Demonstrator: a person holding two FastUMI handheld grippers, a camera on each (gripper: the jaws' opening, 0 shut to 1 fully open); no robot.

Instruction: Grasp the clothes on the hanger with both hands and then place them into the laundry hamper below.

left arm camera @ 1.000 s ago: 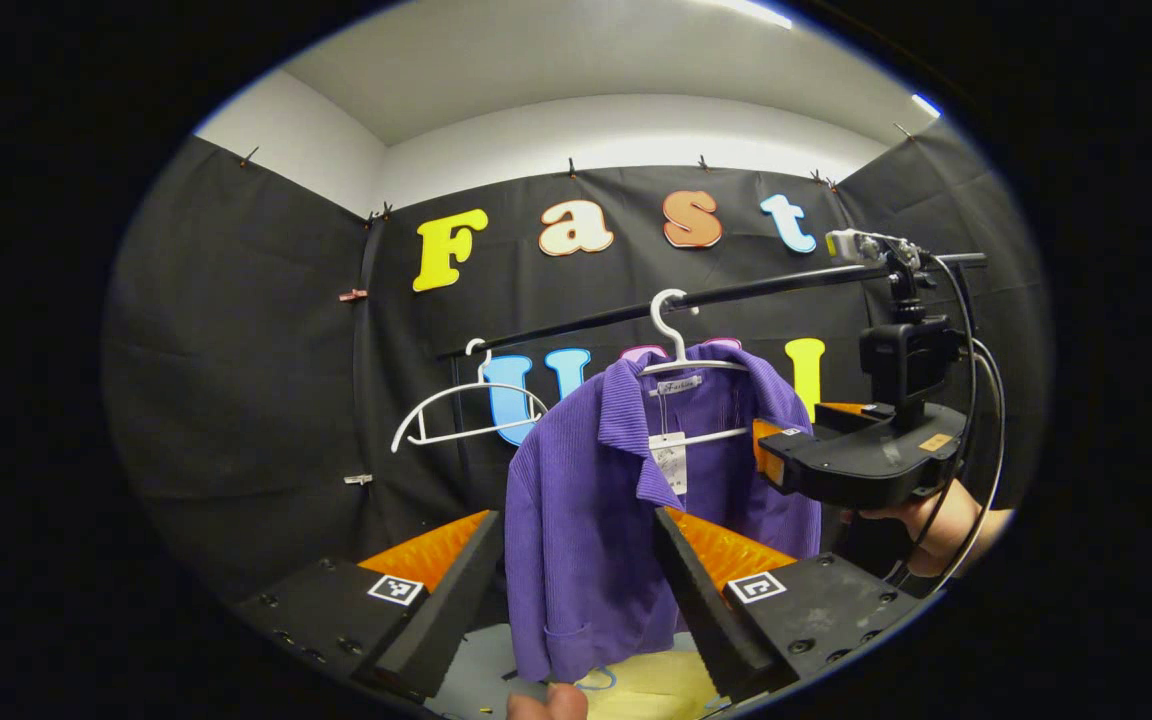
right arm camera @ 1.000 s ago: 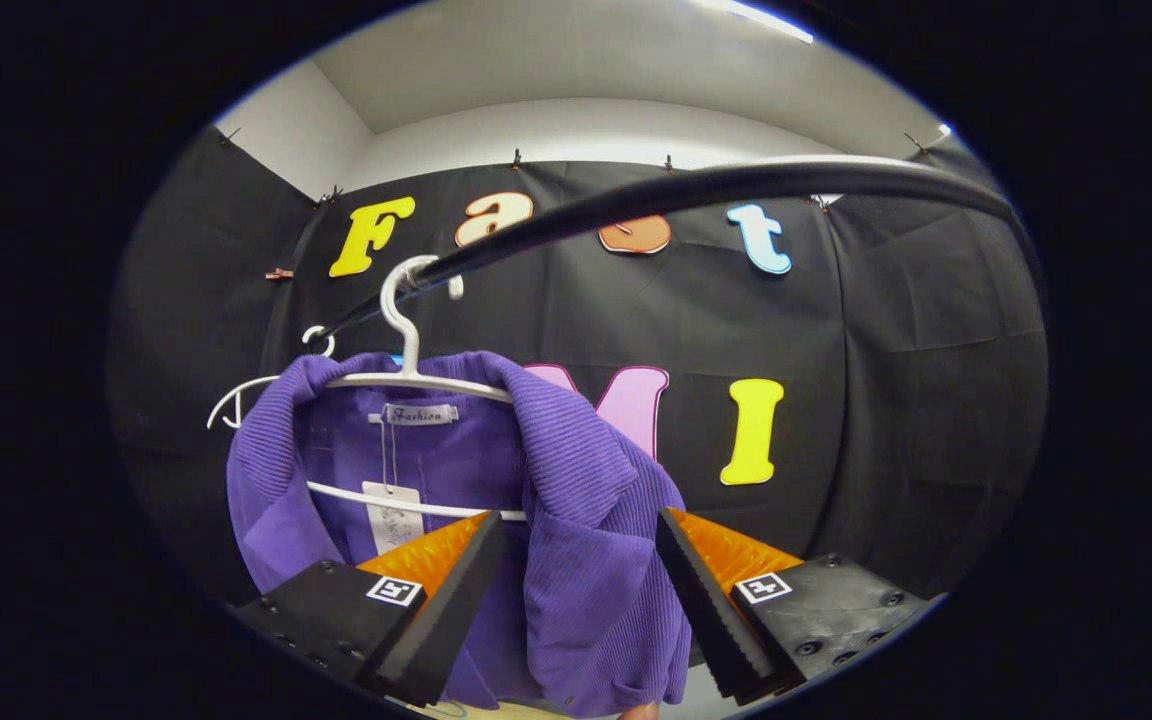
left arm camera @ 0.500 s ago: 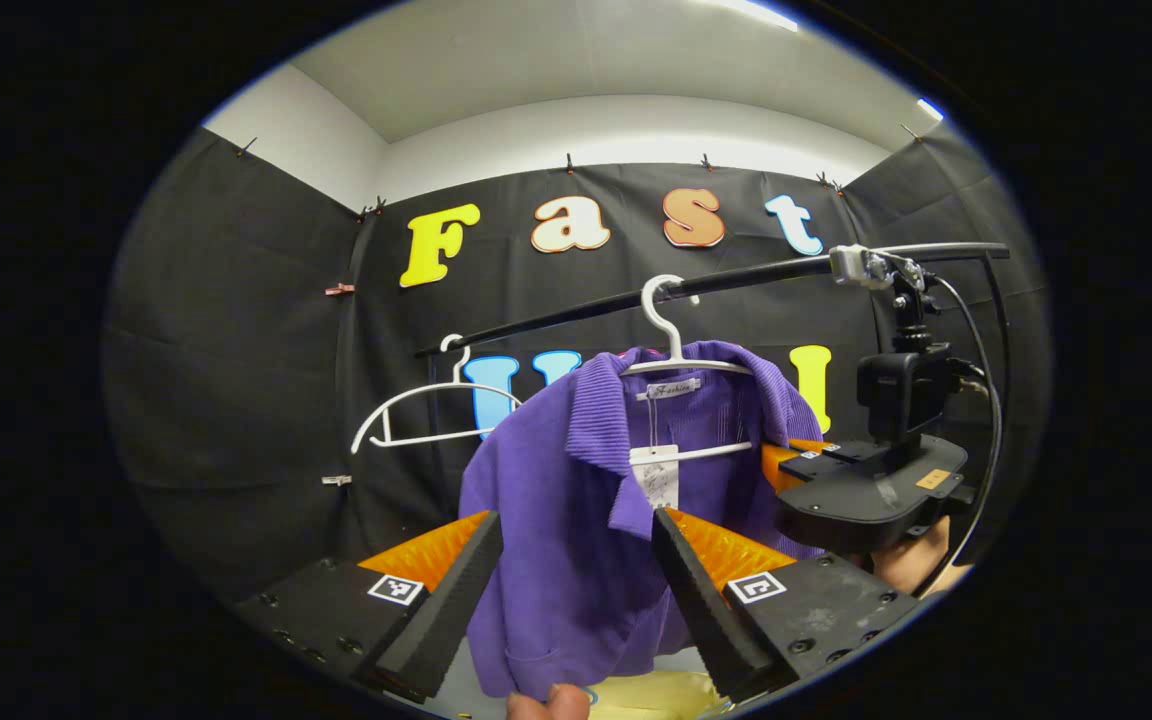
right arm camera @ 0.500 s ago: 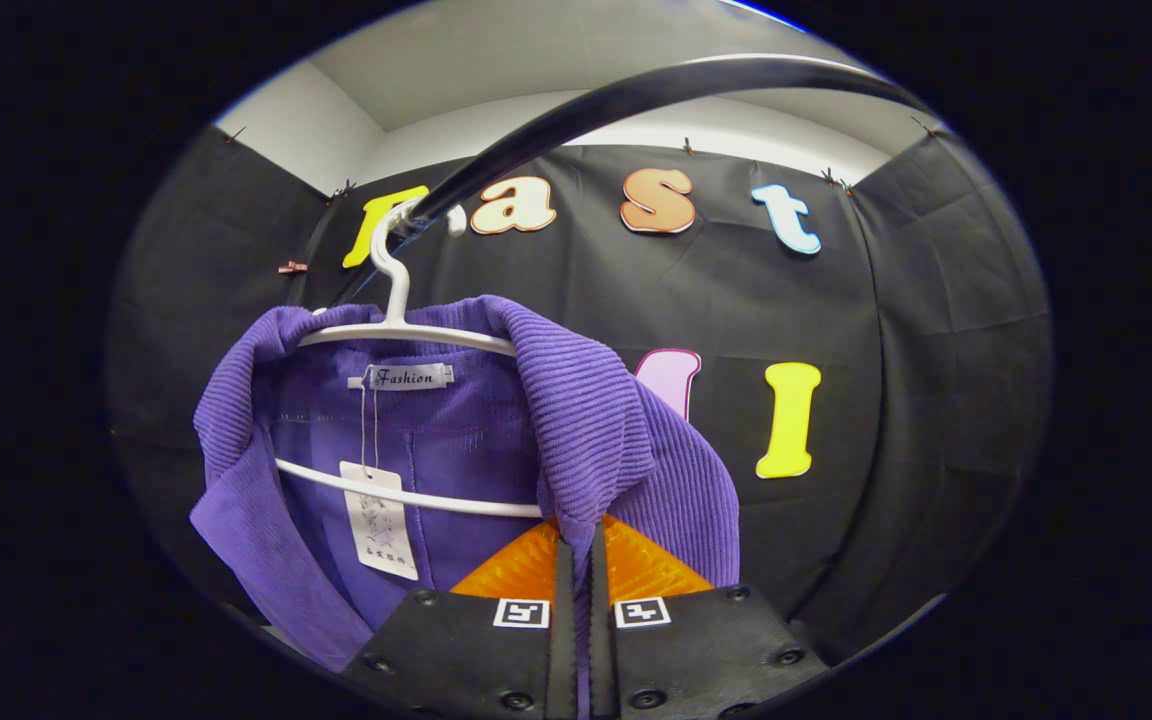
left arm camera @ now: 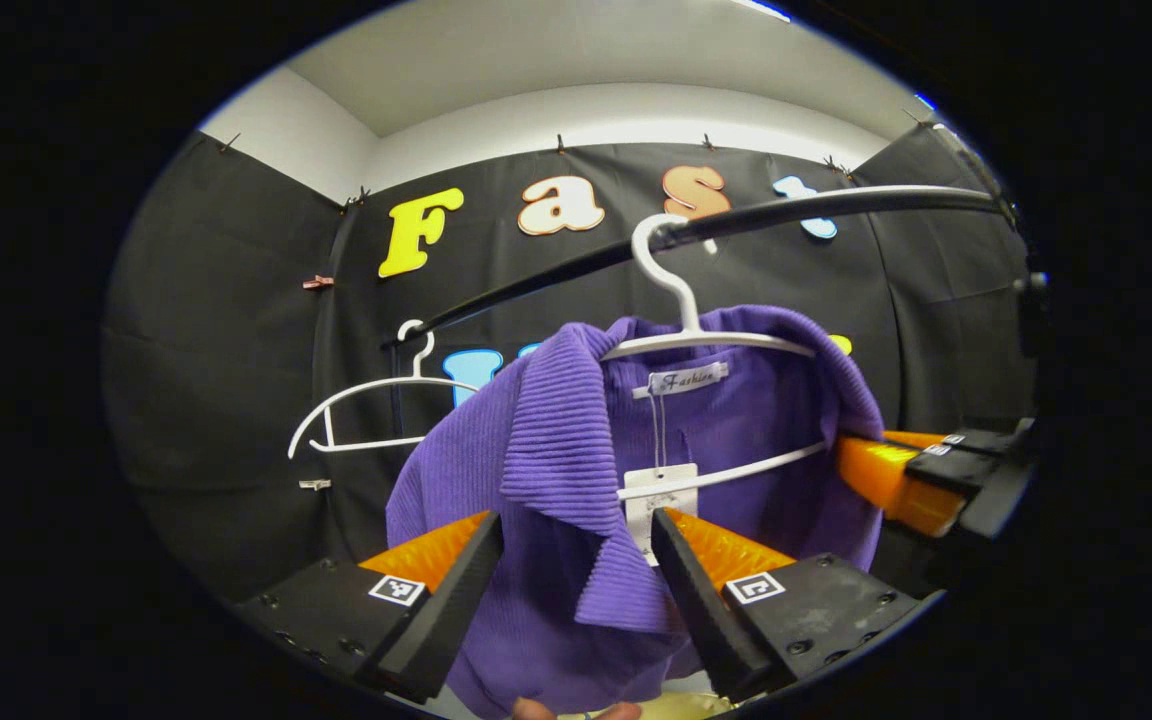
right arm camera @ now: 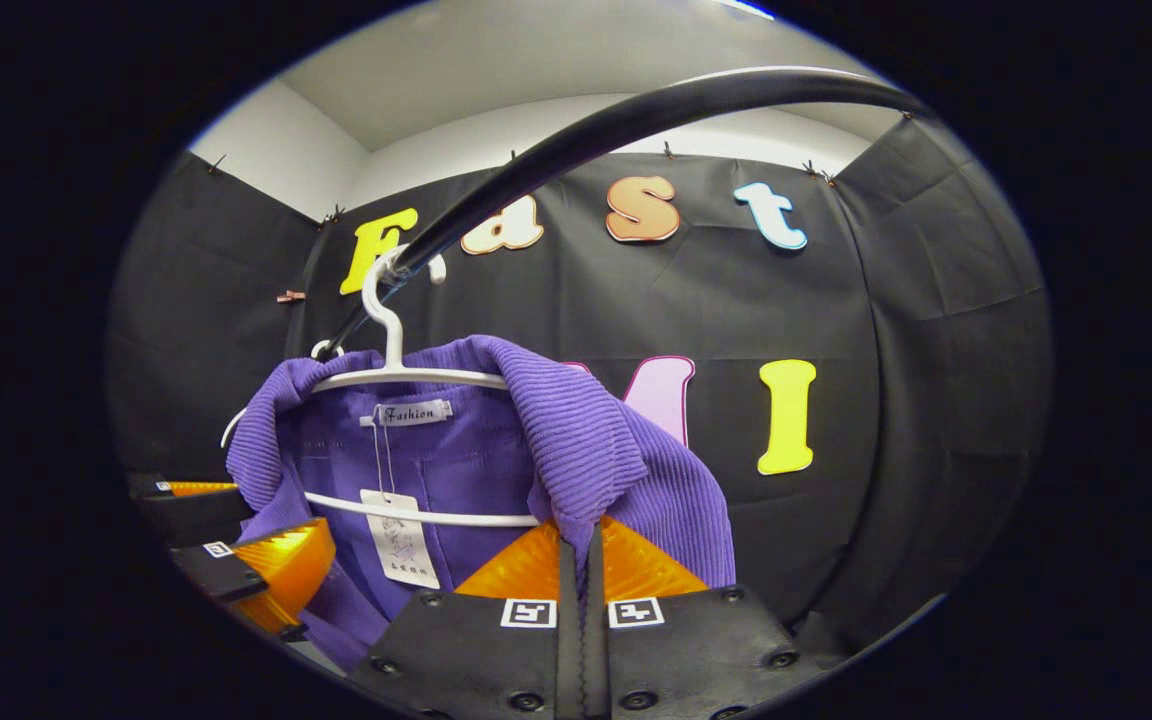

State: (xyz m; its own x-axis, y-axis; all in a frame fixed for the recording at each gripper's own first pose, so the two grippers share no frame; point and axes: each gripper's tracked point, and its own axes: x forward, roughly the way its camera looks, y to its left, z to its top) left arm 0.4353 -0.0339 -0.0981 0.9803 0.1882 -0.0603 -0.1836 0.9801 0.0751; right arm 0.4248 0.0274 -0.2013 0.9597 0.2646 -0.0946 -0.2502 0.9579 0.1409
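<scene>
My right tongs (right arm camera: 577,560) pinch the purple jacket (right arm camera: 576,450) lapel; left tongs (left arm camera: 576,580) gape around the other lapel. Jacket hangs on the hanger (left arm camera: 681,300) ahead. Lift-off and hamper drop remain.

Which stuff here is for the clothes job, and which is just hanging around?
For the job:
purple jacket
its white hanger
left gripper, open around the collar
right gripper, shut on the jacket

Just there:
empty white hanger
black rail
</scene>
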